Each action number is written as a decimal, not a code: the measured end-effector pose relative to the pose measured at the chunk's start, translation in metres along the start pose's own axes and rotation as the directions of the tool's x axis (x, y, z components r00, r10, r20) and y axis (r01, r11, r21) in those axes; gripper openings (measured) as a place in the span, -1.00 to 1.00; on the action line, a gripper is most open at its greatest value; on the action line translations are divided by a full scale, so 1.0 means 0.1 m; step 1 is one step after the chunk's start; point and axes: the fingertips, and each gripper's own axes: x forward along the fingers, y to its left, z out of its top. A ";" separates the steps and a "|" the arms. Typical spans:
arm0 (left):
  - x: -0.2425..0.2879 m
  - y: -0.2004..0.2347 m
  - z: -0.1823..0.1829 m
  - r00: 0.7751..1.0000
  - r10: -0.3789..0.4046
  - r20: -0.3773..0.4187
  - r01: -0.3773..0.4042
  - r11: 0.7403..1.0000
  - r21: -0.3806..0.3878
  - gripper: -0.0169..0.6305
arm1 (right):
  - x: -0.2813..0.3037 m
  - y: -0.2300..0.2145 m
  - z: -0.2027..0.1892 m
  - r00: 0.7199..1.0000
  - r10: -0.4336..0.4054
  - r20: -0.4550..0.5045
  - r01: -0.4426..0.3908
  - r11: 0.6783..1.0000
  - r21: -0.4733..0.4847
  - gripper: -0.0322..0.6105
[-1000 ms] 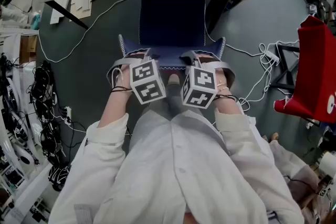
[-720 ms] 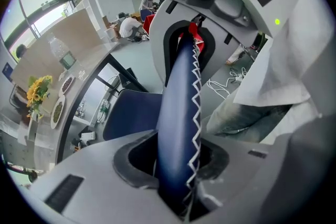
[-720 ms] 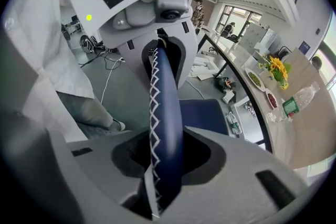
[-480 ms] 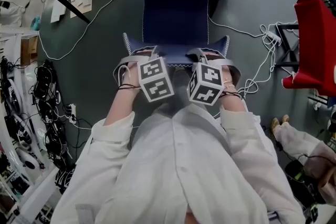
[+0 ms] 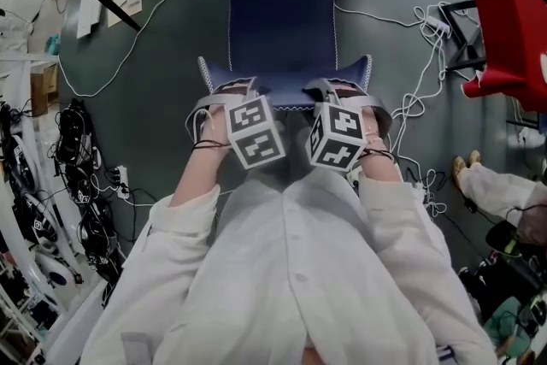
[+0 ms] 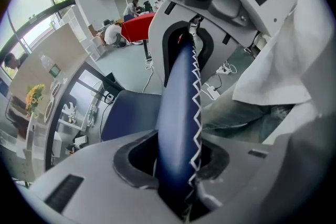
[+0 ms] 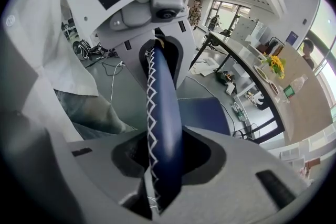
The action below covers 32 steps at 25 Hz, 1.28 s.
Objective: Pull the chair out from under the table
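Head view: left gripper (image 5: 229, 90) and right gripper (image 5: 330, 88) clamp the chair (image 5: 282, 21) by its backrest; pull evenly toward 6 o'clock, without twisting.

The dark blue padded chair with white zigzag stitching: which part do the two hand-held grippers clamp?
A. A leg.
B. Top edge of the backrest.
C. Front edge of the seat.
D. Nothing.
B: the left hand-held gripper and the right hand-held gripper each grip the stitched top edge of the backrest of the dark blue padded chair.

grey floor (image 5: 154, 128) carries a blue chair (image 5: 282, 30) and loose white cables (image 5: 419, 107).
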 end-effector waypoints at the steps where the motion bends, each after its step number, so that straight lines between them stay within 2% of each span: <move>1: -0.01 -0.10 0.00 1.000 -0.001 0.001 0.001 1.000 0.004 -0.53 | -0.03 0.10 -0.02 1.000 0.003 -0.001 -0.003 1.000 0.008 -0.54; 9: -0.11 -0.99 -0.01 1.000 -0.022 0.000 0.022 1.000 0.008 -0.53 | -0.24 0.97 -0.14 1.000 0.029 -0.005 -0.028 0.999 0.019 -0.54; 22: -0.20 -2.33 0.05 1.000 0.024 0.002 -0.023 0.997 -0.079 -0.53 | -0.55 2.22 -0.42 0.999 0.036 0.016 -0.035 0.997 -0.065 -0.54; 32: -0.30 -3.13 0.00 1.000 -0.003 -0.010 0.002 0.993 -0.120 -0.53 | -0.73 2.98 -0.49 0.998 0.062 0.019 -0.060 0.995 -0.083 -0.54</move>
